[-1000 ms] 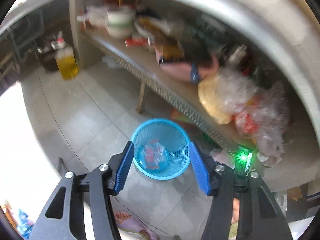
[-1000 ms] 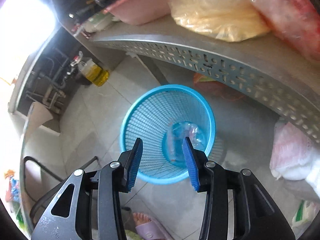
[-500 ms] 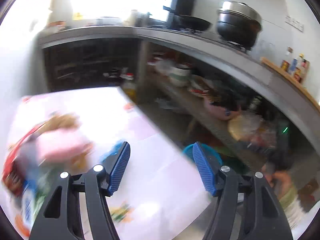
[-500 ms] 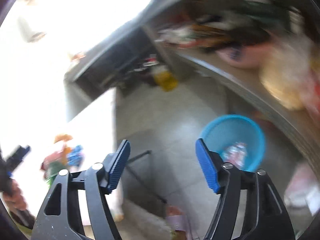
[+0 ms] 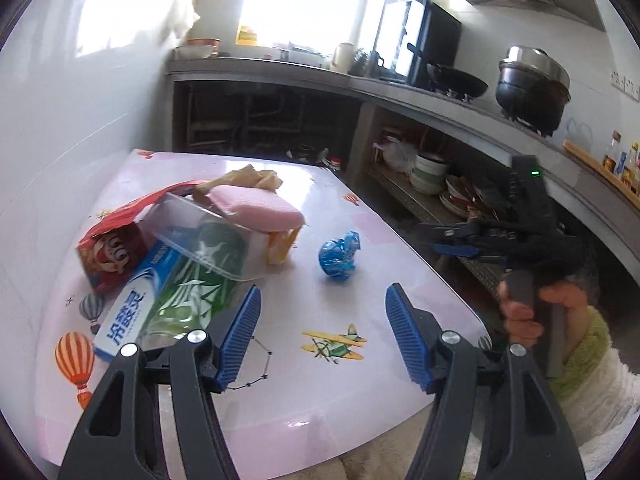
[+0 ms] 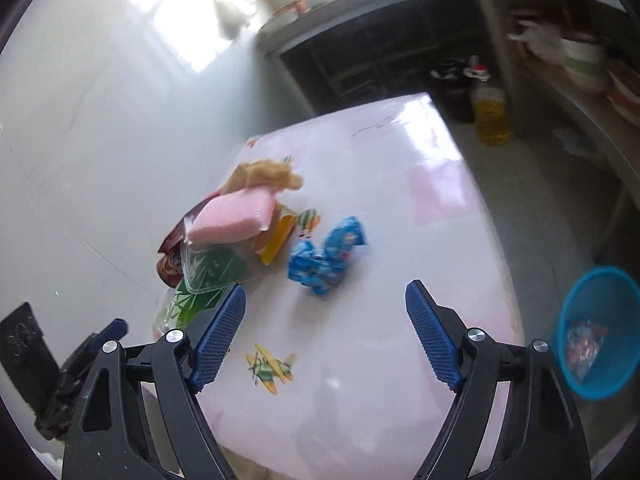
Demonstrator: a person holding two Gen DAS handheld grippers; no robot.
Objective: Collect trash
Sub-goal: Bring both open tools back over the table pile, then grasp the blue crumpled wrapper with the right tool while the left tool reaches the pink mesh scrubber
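The left gripper hangs over the near edge of the pink printed tablecloth, blue pads apart with nothing between them. The right gripper has just been spreading its jaws, which also stand empty. Bare cloth with a printed aeroplane lies ahead of both. Beyond it sits the crumpled blue foil wrapper, clear of the pile to its left: a clear plastic tub, a pink sponge and a red carton. Off the table's right edge, on the floor, stands the blue mesh basket, holding what seems a wrapper
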